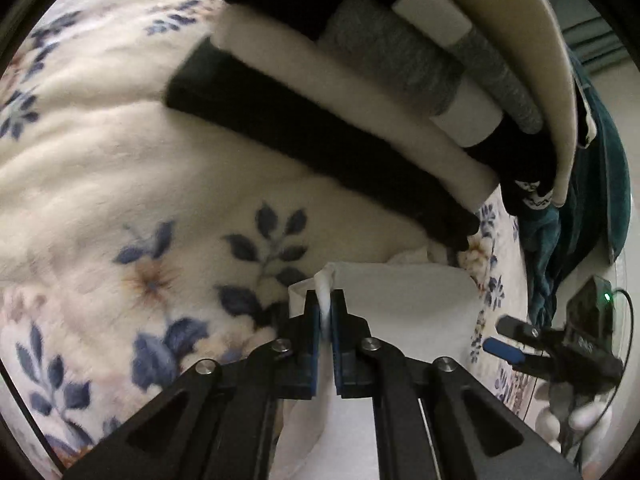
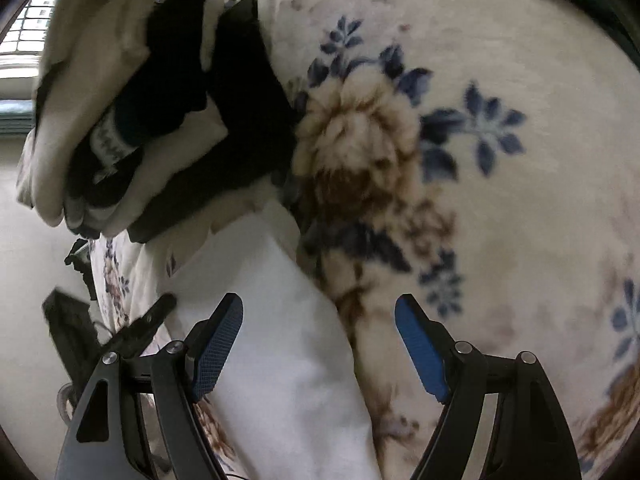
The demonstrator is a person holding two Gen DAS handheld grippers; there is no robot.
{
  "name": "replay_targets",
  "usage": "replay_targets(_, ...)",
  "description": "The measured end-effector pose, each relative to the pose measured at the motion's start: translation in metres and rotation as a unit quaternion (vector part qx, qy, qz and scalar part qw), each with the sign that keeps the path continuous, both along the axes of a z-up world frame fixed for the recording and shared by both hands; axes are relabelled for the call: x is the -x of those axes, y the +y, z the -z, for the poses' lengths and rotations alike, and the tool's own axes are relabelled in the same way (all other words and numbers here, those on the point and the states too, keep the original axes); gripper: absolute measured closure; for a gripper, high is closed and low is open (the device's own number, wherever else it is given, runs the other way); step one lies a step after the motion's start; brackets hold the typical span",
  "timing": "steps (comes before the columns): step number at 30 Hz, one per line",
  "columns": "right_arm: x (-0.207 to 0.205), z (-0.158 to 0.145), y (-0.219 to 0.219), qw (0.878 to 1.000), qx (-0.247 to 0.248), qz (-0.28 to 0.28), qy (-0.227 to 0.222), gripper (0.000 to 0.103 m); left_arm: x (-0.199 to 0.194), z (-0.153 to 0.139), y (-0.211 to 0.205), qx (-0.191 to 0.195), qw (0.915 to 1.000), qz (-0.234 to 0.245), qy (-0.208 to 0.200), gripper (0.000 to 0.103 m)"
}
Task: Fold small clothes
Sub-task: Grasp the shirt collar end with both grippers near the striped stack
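Observation:
A small white cloth (image 1: 404, 304) lies on a floral fleece blanket (image 1: 120, 168). My left gripper (image 1: 325, 312) is shut on a bunched corner of the white cloth. In the right wrist view the same white cloth (image 2: 288, 336) runs down between my fingers. My right gripper (image 2: 320, 344) is open and empty just above it. The right gripper also shows in the left wrist view (image 1: 508, 340) at the right edge, and the tip of the left gripper shows in the right wrist view (image 2: 160, 308).
A stack of folded clothes, black (image 1: 312, 140), white (image 1: 332, 80) and grey (image 1: 404, 56), lies at the back of the blanket. It also shows in the right wrist view (image 2: 168, 92). Teal fabric (image 1: 592, 184) hangs at the right. The blanket (image 2: 500, 184) spreads to the right.

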State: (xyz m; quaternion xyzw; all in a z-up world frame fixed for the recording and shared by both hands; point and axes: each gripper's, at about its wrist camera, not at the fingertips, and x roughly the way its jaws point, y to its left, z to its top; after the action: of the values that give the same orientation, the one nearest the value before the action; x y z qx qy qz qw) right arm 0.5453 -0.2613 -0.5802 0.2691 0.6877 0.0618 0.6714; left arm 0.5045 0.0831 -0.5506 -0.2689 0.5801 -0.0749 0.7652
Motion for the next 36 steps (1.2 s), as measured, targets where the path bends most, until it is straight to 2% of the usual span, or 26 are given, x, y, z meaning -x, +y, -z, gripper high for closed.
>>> replay_targets(4, -0.013, 0.012, 0.012, 1.0, -0.005, -0.02, 0.006, 0.023, -0.003, 0.017, 0.014, 0.017, 0.9992, -0.026, 0.025, 0.099)
replay_targets(7, -0.022, 0.019, 0.022, 0.999, -0.006, -0.035, 0.01, 0.023, -0.009, 0.031, 0.024, 0.066, 0.9957, -0.037, 0.053, 0.093)
replay_targets(8, -0.026, 0.021, 0.027, 0.999, -0.008, -0.04, 0.011, 0.023, -0.01, 0.032, 0.028, 0.078, 0.9946, -0.04, 0.055, 0.078)
replay_targets(9, -0.029, 0.024, 0.031, 0.999, -0.011, -0.047, 0.013, 0.023, -0.01, 0.033, 0.032, 0.094, 0.9932, -0.044, 0.053, 0.049)
replay_targets(10, -0.031, 0.024, 0.032, 0.999, -0.011, -0.051, 0.014, 0.023, -0.01, 0.035, 0.035, 0.113, 0.9911, -0.05, 0.051, 0.039)
replay_targets(11, -0.033, 0.025, 0.034, 0.998, -0.012, -0.057, 0.014, 0.023, -0.01, 0.037, 0.036, 0.133, 0.9885, -0.052, 0.05, 0.037)
replay_targets(12, -0.035, 0.027, 0.036, 0.998, -0.012, -0.062, 0.015, 0.023, -0.013, 0.045, 0.033, 0.15, 0.9857, -0.045, 0.062, 0.037)
replay_targets(13, -0.038, 0.031, 0.039, 0.997, -0.009, -0.07, 0.02, 0.023, -0.015, 0.049, 0.03, 0.146, 0.986, -0.04, 0.07, 0.037)
replay_targets(17, -0.043, 0.05, 0.045, 0.996, -0.024, -0.075, 0.034, 0.023, -0.024, 0.049, 0.016, 0.098, 0.9932, -0.004, 0.063, 0.04)
replay_targets(19, -0.044, 0.057, 0.049, 0.996, -0.042, -0.075, 0.039, 0.023, -0.028, 0.04, 0.006, 0.075, 0.9961, 0.022, 0.041, 0.082)
replay_targets(20, -0.043, 0.059, 0.05, 0.995, -0.052, -0.073, 0.04, 0.025, -0.029, 0.037, 0.002, 0.07, 0.9962, 0.036, 0.036, 0.096)
replay_targets(21, -0.043, 0.06, 0.05, 0.995, -0.061, -0.072, 0.039, 0.031, -0.029, 0.033, -0.003, 0.063, 0.9965, 0.047, 0.027, 0.096)
replay_targets(22, -0.042, 0.061, 0.051, 0.994, -0.073, -0.075, 0.04, 0.055, -0.029, 0.029, -0.007, 0.053, 0.9968, 0.056, 0.019, 0.096)
replay_targets(23, -0.04, 0.061, 0.052, 0.993, -0.08, -0.078, 0.043, 0.084, -0.028, 0.025, -0.01, 0.047, 0.997, 0.061, 0.012, 0.096)
replay_targets(24, -0.038, 0.062, 0.055, 0.992, -0.085, -0.08, 0.048, 0.086, -0.026, 0.021, -0.01, 0.045, 0.997, 0.062, 0.007, 0.096)
replay_targets(28, -0.03, 0.048, 0.061, 0.993, -0.072, -0.088, 0.02, 0.088, -0.024, 0.012, -0.016, 0.047, 0.9975, 0.052, -0.007, 0.096)
replay_targets(32, -0.022, 0.02, 0.059, 0.993, -0.077, -0.083, -0.014, 0.089, -0.009, -0.011, -0.006, 0.057, 0.9967, 0.051, -0.028, 0.096)
replay_targets(36, 0.001, -0.022, 0.061, 0.991, -0.086, -0.09, -0.06, 0.089, 0.024, -0.043, 0.008, 0.073, 0.9946, 0.052, -0.051, 0.096)
